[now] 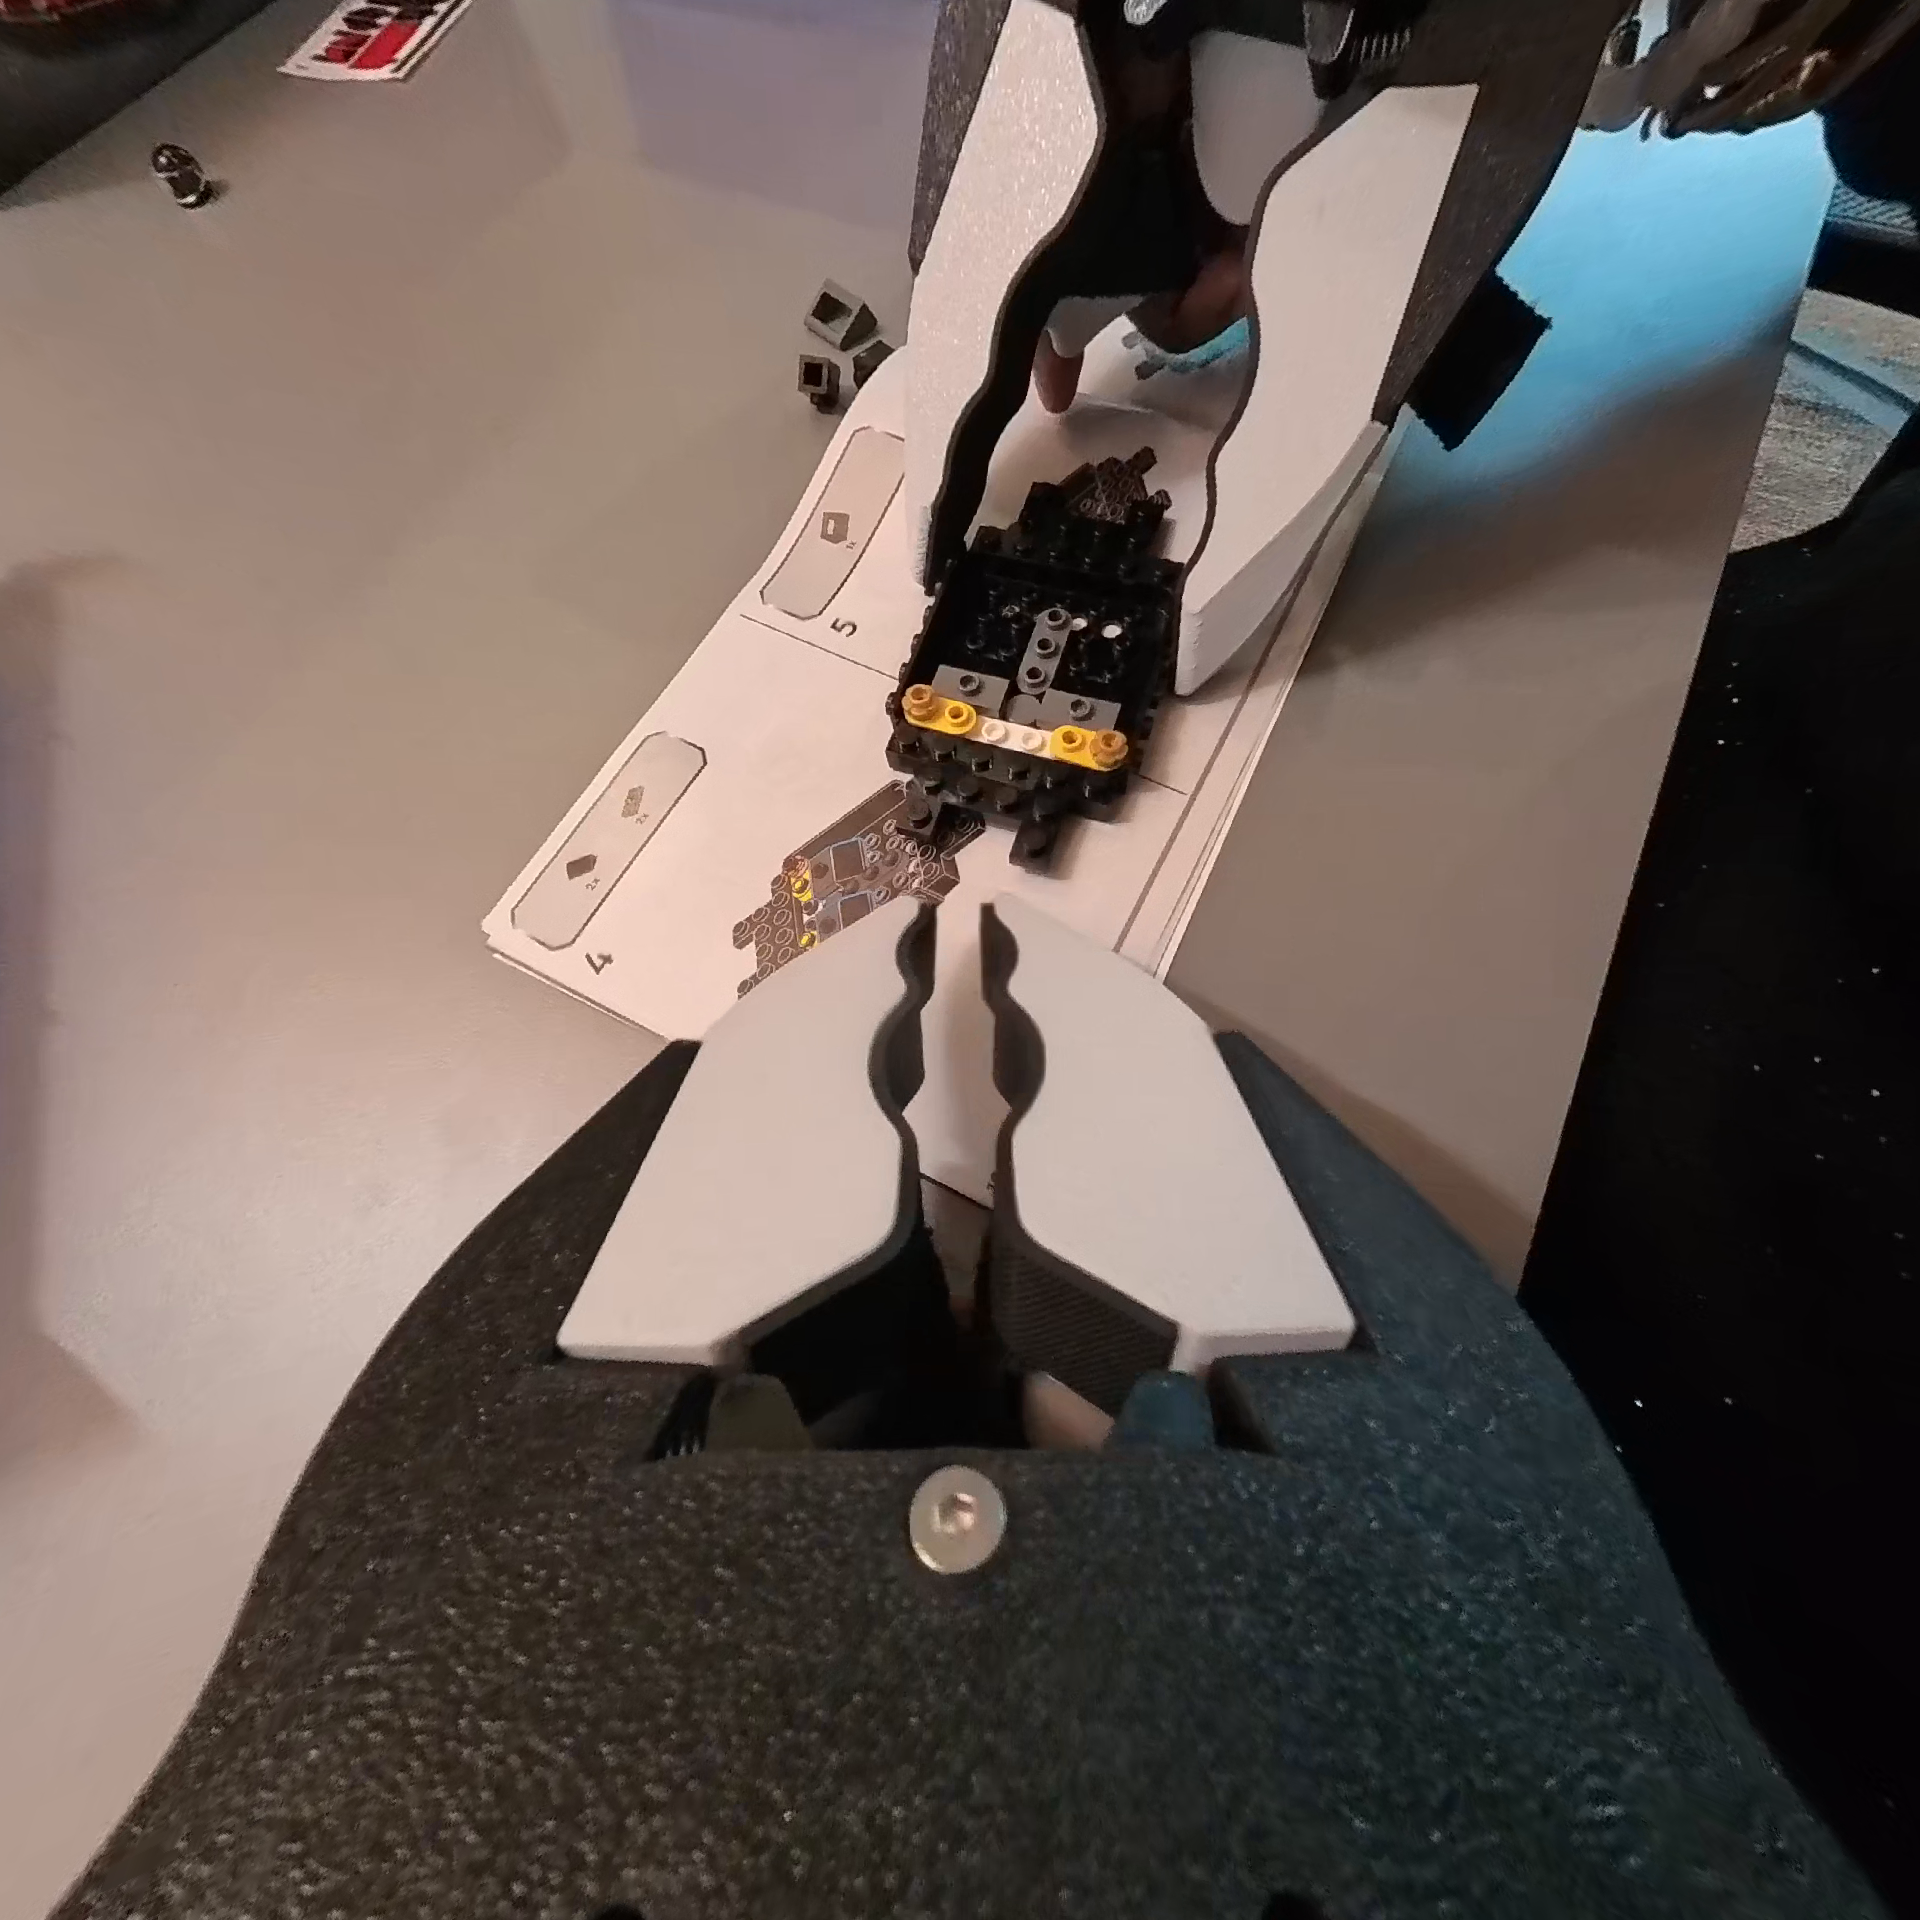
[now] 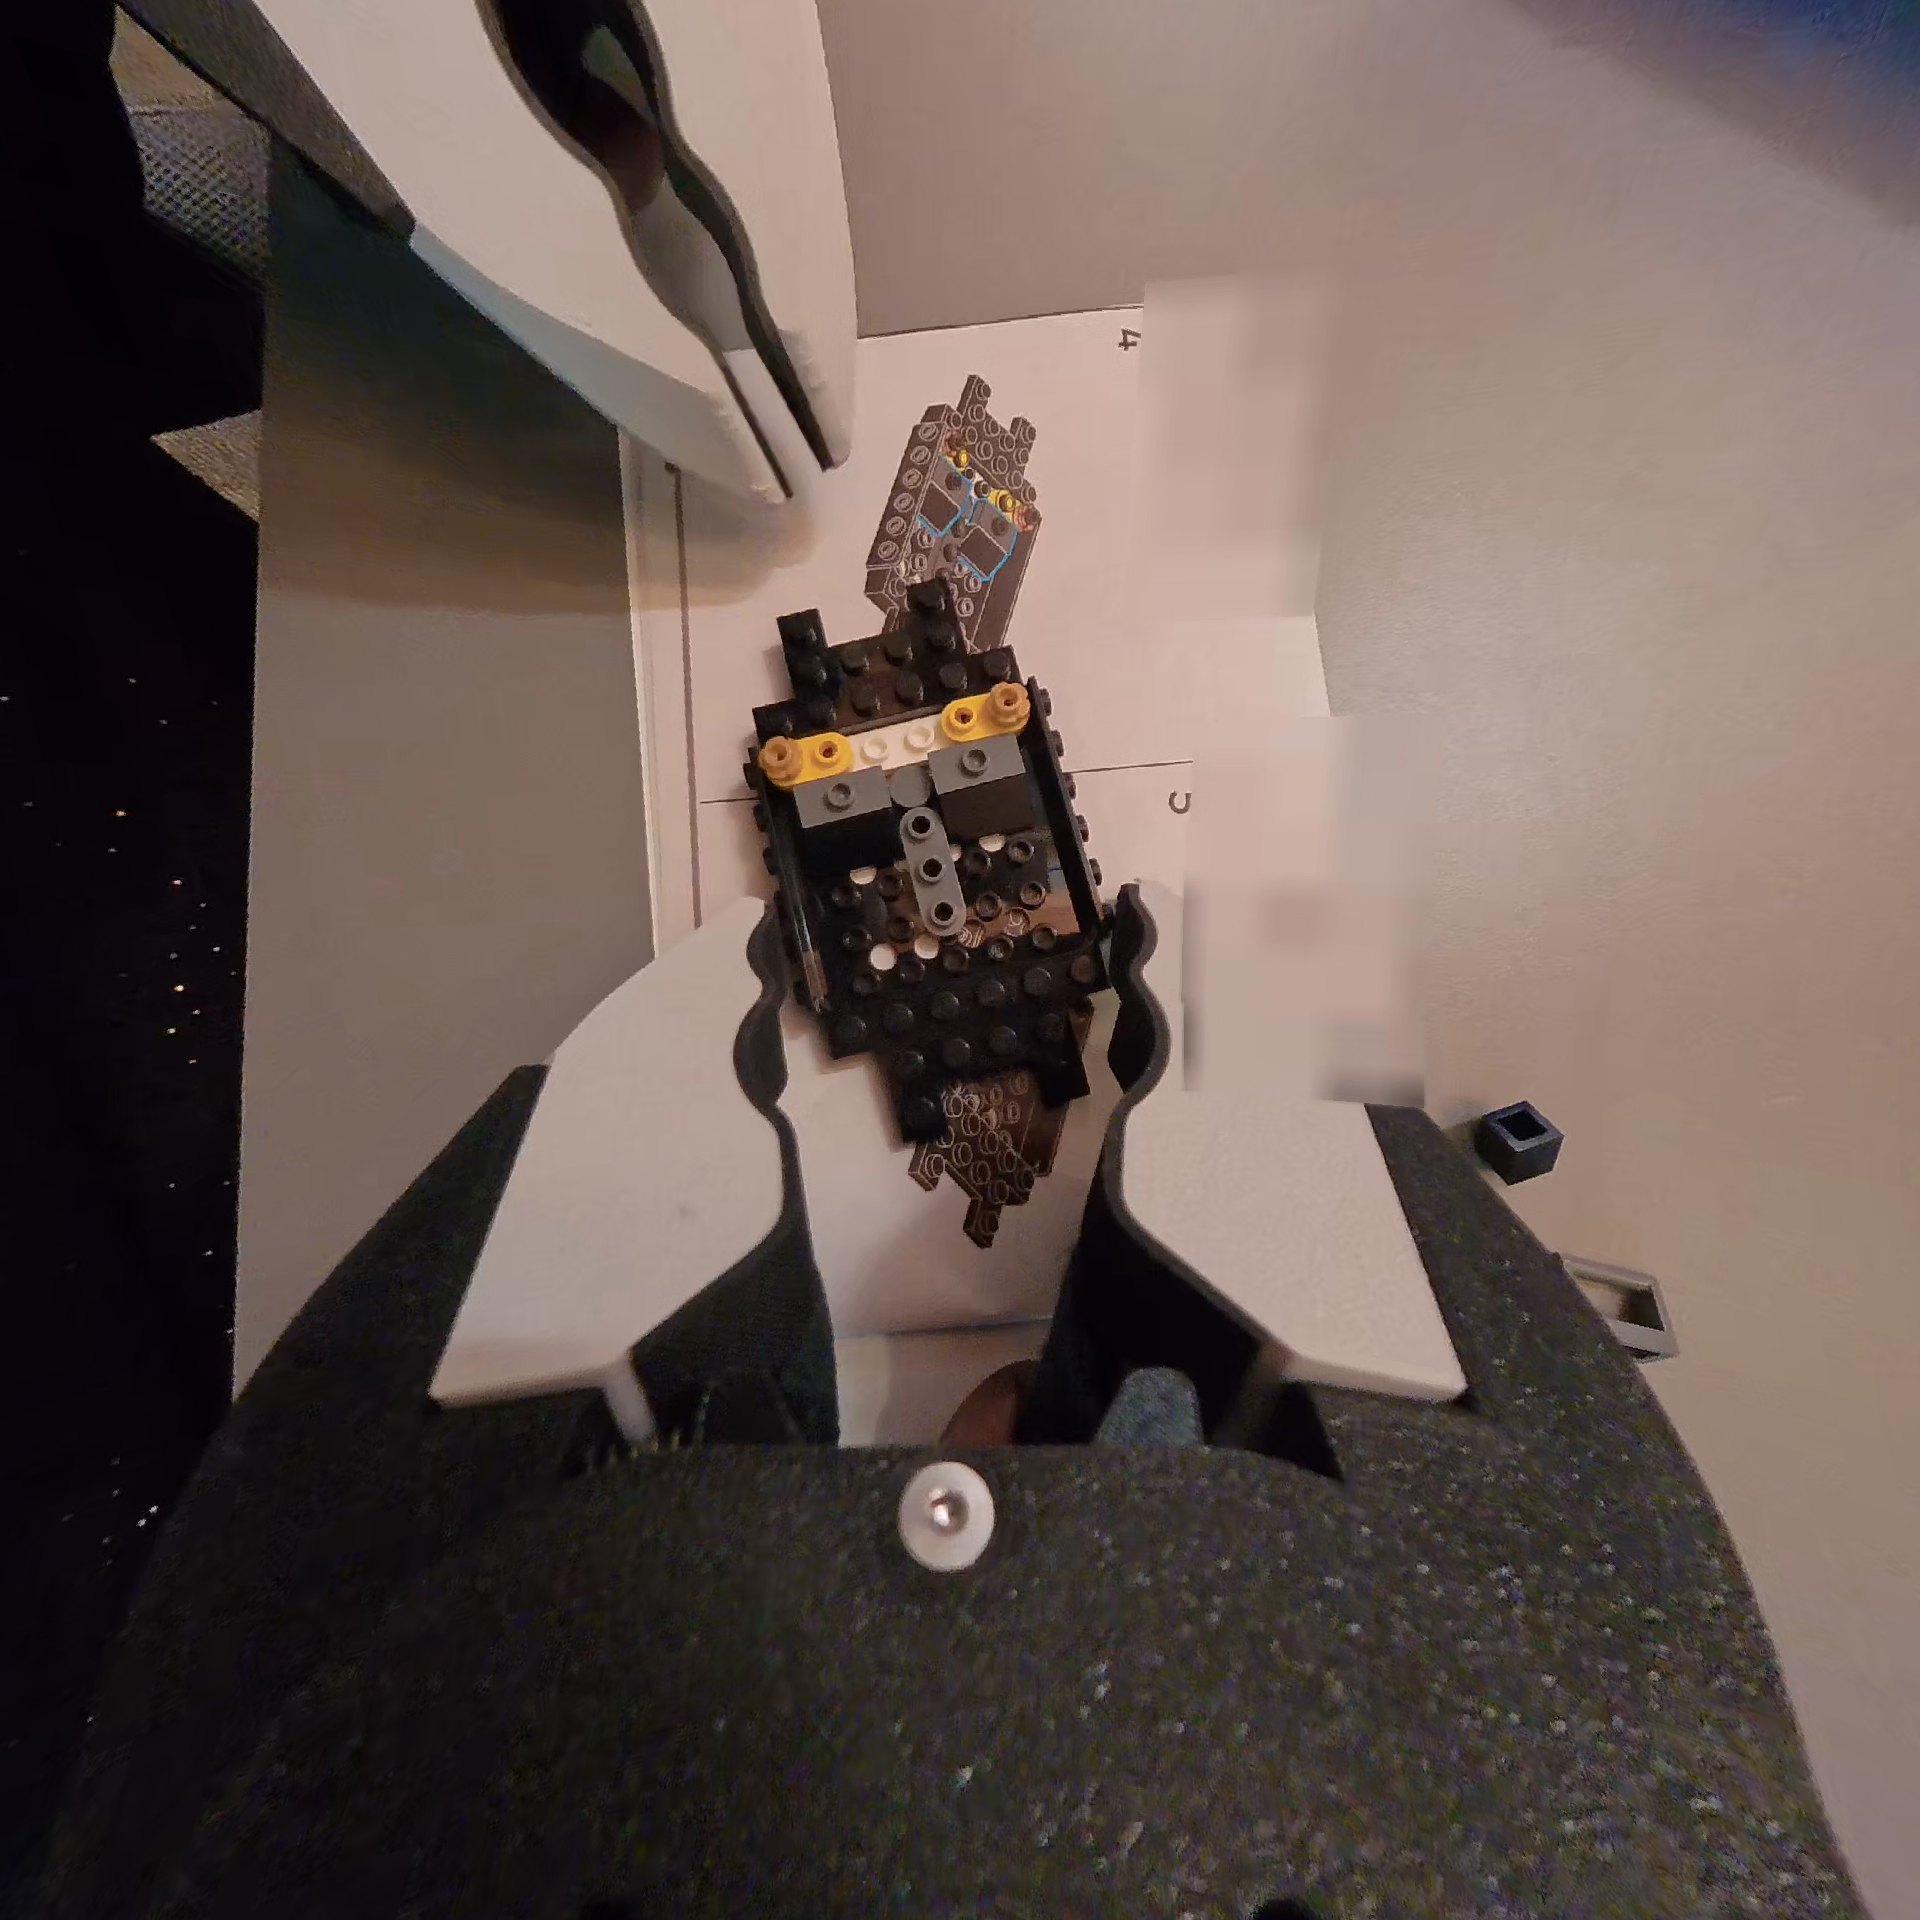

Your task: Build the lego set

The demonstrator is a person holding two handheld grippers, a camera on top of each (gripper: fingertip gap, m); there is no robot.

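The black lego model (image 1: 997, 769) with yellow, white and grey pieces lies on the open instruction booklet (image 1: 707, 810) on the pale table. My right gripper (image 2: 945, 920) has a finger against each side of the model (image 2: 935, 997), shut on it at its narrower end. It shows from the front in the left wrist view (image 1: 1070, 592). My left gripper (image 1: 961, 920) is shut and empty, its tips just short of the model's near end, over the booklet. It shows at the upper left of the right wrist view (image 2: 800, 468). The booklet (image 2: 1091, 468) shows printed build steps.
Loose dark pieces (image 1: 836, 322) lie left of the booklet. A small dark round part (image 1: 185, 177) and a red-and-white sticker sheet (image 1: 364, 42) lie farther off. A dark blue square piece (image 2: 1522, 1138) and a grey frame piece (image 2: 1626, 1314) sit beside my right gripper. The table edge (image 1: 1621, 935) drops to dark floor. The gap from one gripper's tips to the other's is roughly 8 cm. The right tips stand about 7 cm off the dark blue square piece (image 2: 1522, 1138). Seen from the left wrist view (image 1: 824, 370) as well.
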